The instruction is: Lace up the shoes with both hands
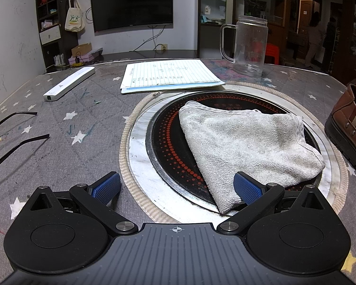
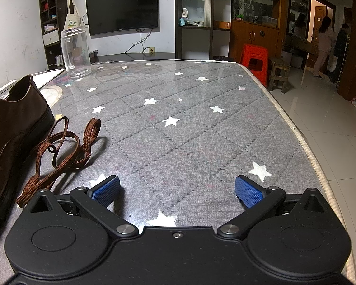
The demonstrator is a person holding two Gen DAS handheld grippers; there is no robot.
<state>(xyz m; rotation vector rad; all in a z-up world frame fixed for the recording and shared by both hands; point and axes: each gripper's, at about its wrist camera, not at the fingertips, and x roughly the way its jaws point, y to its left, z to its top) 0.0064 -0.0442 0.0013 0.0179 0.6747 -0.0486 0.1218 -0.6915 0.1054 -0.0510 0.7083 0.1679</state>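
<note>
Brown leather lace-up shoe [image 1: 348,128]: left wrist view, at the right edge of the grey star-patterned counter [image 1: 59,128], just beside the round black inset hob [image 1: 168,142] on which a folded grey-white cloth [image 1: 249,142] lies. Left gripper [image 1: 176,186]: blue-padded fingers spread wide, empty, low over the counter, the right pad at the cloth's near corner. Behind: lined paper sheets [image 1: 170,73], clear plastic handled mug [image 1: 249,45].

Right wrist view: same shoe [image 2: 14,128] at left, metal eyelet visible; flat brown woven shoelace [image 2: 64,147] loose and looped on the counter just beside it, unthreaded. Right gripper [image 2: 178,187]: spread wide, empty. Handling, judged: lace light, limp, likely to slip; pinch near an end. Shoe stiff; steady it at the upper.
</note>
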